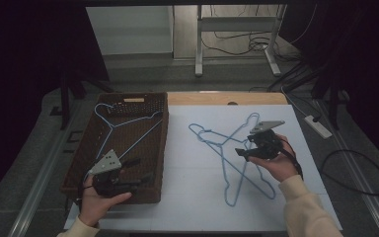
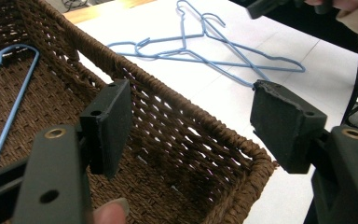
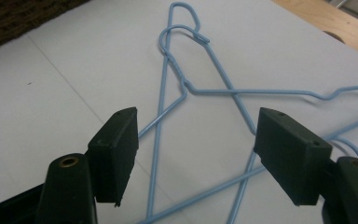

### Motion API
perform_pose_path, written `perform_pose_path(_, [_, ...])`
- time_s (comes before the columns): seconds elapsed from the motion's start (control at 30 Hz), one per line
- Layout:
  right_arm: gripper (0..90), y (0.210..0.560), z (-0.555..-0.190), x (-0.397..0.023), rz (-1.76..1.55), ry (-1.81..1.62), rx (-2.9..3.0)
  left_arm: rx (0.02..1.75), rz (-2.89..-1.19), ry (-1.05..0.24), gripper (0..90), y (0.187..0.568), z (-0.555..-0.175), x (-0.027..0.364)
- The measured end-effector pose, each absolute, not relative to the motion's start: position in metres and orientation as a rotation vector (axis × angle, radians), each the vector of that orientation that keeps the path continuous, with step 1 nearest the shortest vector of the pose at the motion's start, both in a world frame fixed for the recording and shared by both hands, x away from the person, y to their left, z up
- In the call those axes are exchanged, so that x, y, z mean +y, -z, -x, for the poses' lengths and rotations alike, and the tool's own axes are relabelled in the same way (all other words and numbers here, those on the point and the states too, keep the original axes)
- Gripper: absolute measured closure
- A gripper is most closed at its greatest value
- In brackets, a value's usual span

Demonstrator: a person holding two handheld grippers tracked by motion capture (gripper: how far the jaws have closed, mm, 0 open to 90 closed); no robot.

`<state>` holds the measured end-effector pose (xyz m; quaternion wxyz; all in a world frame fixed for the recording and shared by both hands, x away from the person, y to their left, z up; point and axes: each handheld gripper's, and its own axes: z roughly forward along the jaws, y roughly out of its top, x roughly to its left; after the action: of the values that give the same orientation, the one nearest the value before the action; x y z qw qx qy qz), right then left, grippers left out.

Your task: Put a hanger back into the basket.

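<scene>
two grippers, left gripper point(image 1: 134, 174) over the basket point(image 1: 91, 129), right gripper point(image 1: 241, 151) above the hangers point(image 1: 225, 148), both gaping, grasping nothing.

From my seat the high view is dim overall: the room's far corners fall to near black, and the pale counter point(image 1: 197, 197) is the one evenly lit patch, with no glare on it. Light seems soft and overhead, since shadows under the blue hangers point(image 1: 232, 148) are faint. In my left claw point(image 2: 191, 126) view the near jaws and a fingertip are soft, the basket weave point(image 2: 177, 126) beyond them sharper. My right claw point(image 3: 196, 149) view is brighter, slightly hazy, with blurred jaws up close.
</scene>
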<state>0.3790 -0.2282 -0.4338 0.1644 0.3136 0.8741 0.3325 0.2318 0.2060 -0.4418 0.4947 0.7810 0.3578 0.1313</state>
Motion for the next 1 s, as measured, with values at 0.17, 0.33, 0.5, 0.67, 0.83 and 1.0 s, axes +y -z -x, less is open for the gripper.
perform_pose_path(0.17, [31.2,0.443,-0.397,-0.212,-0.879,-0.874,2.544,0.861,-1.898,-0.316,30.9,0.441,-0.232,0.207])
perform_pose_path(0.33, [31.2,0.451,-0.415,-0.198,-0.867,-0.822,2.586,0.856,-1.894,-0.311,30.8,0.44,-0.232,0.207])
perform_pose_path(0.5, [31.2,0.459,-0.429,-0.178,-0.841,-0.77,2.632,0.839,-1.895,-0.309,30.6,0.439,-0.231,0.208])
perform_pose_path(0.67, [32.2,0.462,-0.44,-0.161,-0.814,-0.743,2.655,0.831,-1.898,-0.308,30.6,0.439,-0.231,0.206])
perform_pose_path(0.83, [34.7,0.472,-0.456,-0.146,-0.778,-0.643,2.689,0.83,-1.898,-0.31,30.6,0.438,-0.231,0.207])
perform_pose_path(1.0, [40.5,0.482,-0.467,-0.136,-0.746,-0.559,2.734,0.835,-1.892,-0.312,30.6,0.438,-0.231,0.209])
